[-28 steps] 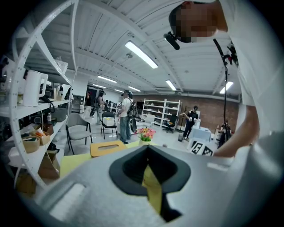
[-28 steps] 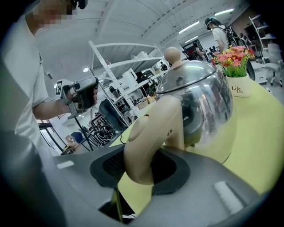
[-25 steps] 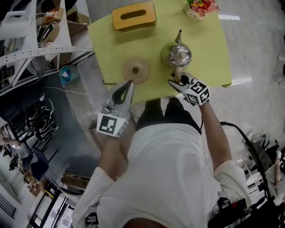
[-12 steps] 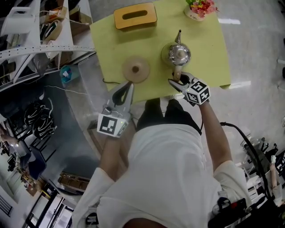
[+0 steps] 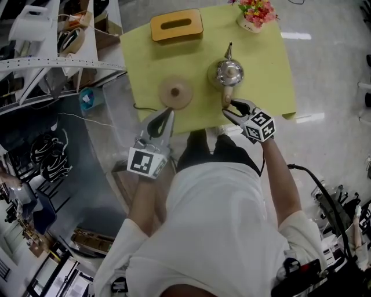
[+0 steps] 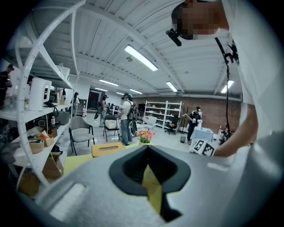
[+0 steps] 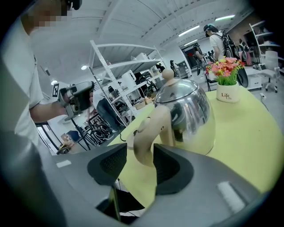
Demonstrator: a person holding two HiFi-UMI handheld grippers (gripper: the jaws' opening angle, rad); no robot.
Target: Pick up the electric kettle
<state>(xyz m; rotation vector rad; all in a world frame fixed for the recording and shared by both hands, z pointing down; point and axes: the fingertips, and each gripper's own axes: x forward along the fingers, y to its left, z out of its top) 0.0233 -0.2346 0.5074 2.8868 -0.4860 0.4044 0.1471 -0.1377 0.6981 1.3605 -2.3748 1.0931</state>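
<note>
Yellow tabletop [image 5: 266, 58] is carrying the electric kettle [image 5: 226, 72], standing beside its round base [image 5: 175, 91]. Its polished steel is looking slippery and probably heavy, so the stiff beige handle [image 7: 148, 133] is offering the best grip. Right gripper [image 5: 230, 108] is straddling that handle, jaws spreading wider than a second ago, not squeezing; left gripper [image 5: 166, 115] is hovering with jaws pressed together.

On the table [image 5: 264, 69], the kettle [image 5: 225, 73] stood right of the round base [image 5: 175, 91], the tissue box [image 5: 177, 26] behind that base, the flower pot [image 5: 255, 11] at the far right edge, and a shelf rack [image 5: 55, 62] left of the table.
</note>
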